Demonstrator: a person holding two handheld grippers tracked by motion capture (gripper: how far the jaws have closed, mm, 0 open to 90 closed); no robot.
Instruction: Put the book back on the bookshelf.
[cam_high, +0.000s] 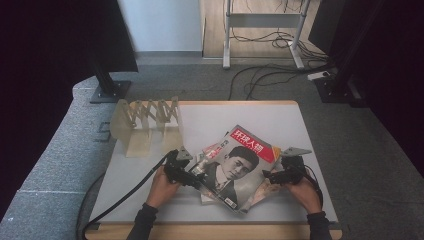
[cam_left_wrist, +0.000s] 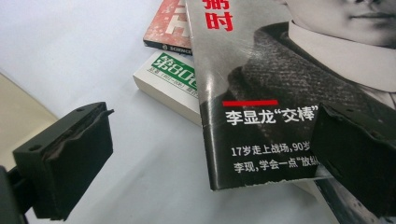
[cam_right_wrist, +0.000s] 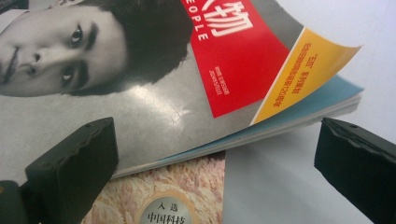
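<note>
Two grippers flank the magazine (cam_high: 240, 167), topmost on a book pile near the counter's (cam_high: 280, 117) front edge. Left gripper (cam_high: 192, 172) and right gripper (cam_high: 280, 175) both have jaws wide open, gripping nothing, probably lined up to pinch opposite edges. Wooden rack (cam_high: 147, 125) waits at far-left corner.

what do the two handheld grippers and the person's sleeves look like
Both the left gripper and the right gripper are black, each topped by a grey three-cornered plate. Their jaws are blocky black pads with wavy, ridged inner faces. A thick black cable trails from the left one, thinner black wires from the right. The person wears dark long sleeves.
</note>
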